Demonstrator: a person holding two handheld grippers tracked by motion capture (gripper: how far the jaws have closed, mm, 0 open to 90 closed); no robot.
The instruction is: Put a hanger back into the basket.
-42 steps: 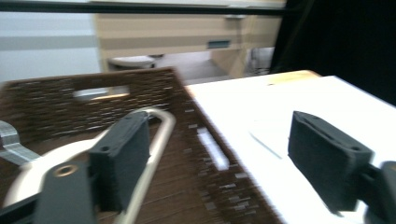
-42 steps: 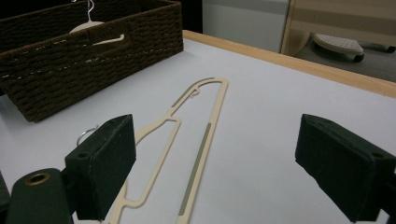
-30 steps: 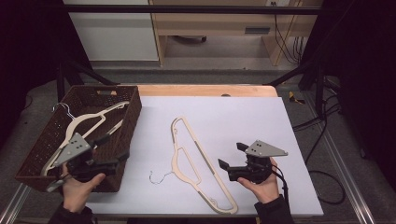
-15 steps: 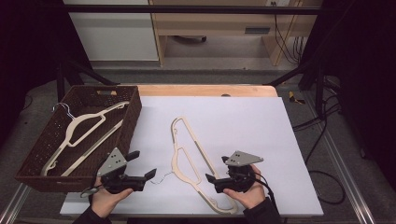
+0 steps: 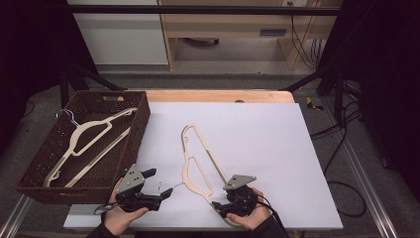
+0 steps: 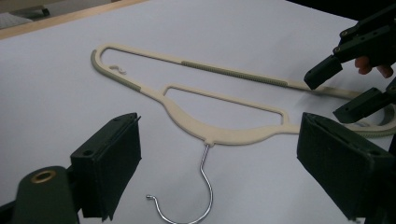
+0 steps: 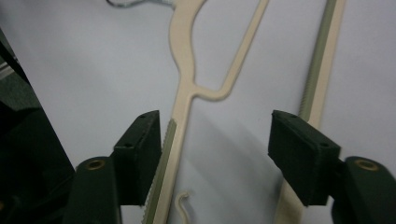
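A cream plastic hanger (image 5: 190,163) with a wire hook (image 5: 166,187) lies flat on the white tabletop (image 5: 257,139). My left gripper (image 5: 161,183) sits low at the hook end, open, and the hook (image 6: 205,186) lies between its jaws without touching them. My right gripper (image 5: 223,201) is at the hanger's near end. Its jaws have just been closing but are still open. In the right gripper view (image 7: 215,140) the hanger's ridged arm (image 7: 168,154) lies along the inside of the left jaw. The straight bar (image 7: 317,79) runs under the right jaw.
A dark wicker basket (image 5: 141,124) stands at the left of the table, holding a second cream hanger (image 5: 86,134). A wooden table edge (image 5: 218,95) shows behind the white surface. In the left gripper view the right gripper (image 6: 345,88) appears at the far right.
The left gripper came from over the basket's near edge to the hanger's hook and dropped low. The right gripper sank onto the hanger's near end and its jaws narrowed.
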